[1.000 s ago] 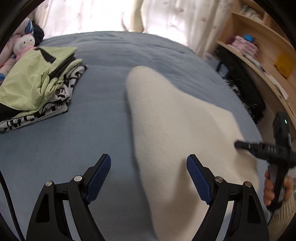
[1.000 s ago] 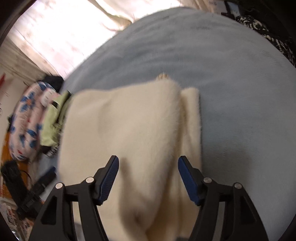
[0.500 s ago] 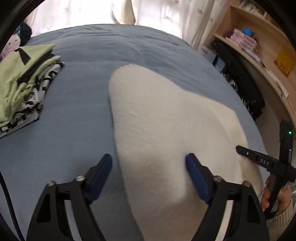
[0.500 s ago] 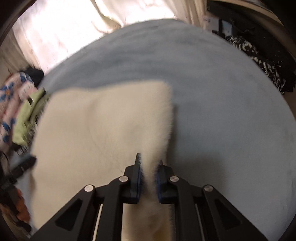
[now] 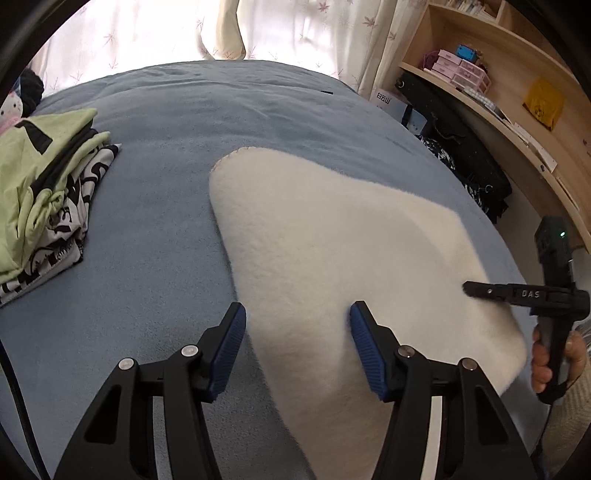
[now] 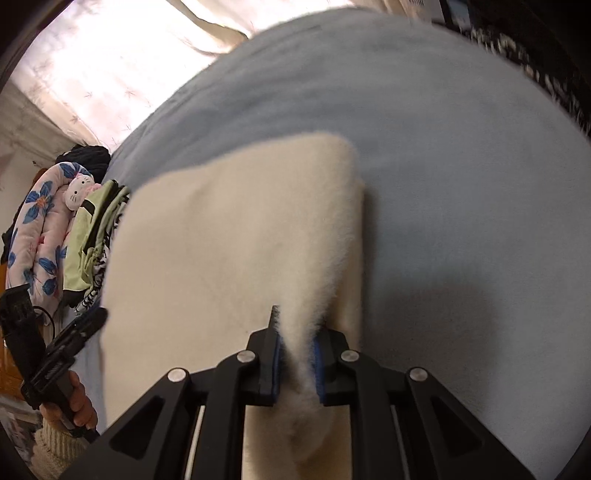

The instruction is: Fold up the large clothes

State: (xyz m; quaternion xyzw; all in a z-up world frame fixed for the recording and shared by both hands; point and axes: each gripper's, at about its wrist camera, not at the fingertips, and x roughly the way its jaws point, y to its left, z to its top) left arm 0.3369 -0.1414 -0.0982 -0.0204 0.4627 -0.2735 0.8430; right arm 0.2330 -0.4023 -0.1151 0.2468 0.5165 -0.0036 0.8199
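Note:
A cream fleece garment point(image 5: 332, 240) lies folded on the blue bedcover point(image 5: 155, 229). My left gripper point(image 5: 297, 317) hangs over its near left edge. Its jaws are closing with that edge between the blue pads point(image 5: 229, 347), which do not press it. My right gripper point(image 6: 295, 332) is shut on a raised ridge of the fleece point(image 6: 229, 240) at its right edge. In the left wrist view the right gripper point(image 5: 476, 290) reaches onto the garment's right side, held by a hand point(image 5: 543, 369). In the right wrist view the left gripper point(image 6: 92, 321) shows at the lower left.
A pile of folded clothes point(image 5: 44, 177), green on top of black-and-white, sits at the bed's left with a plush toy point(image 5: 9, 110) behind. Wooden shelves point(image 5: 498, 92) and black bags point(image 5: 461, 155) line the right side. A floral pillow point(image 6: 37, 229) lies far left. Curtains point(image 5: 258, 29) hang behind.
The right gripper went from open over the fleece to shut on a pinched ridge of it. The left jaws have narrowed and shifted right onto the garment's edge.

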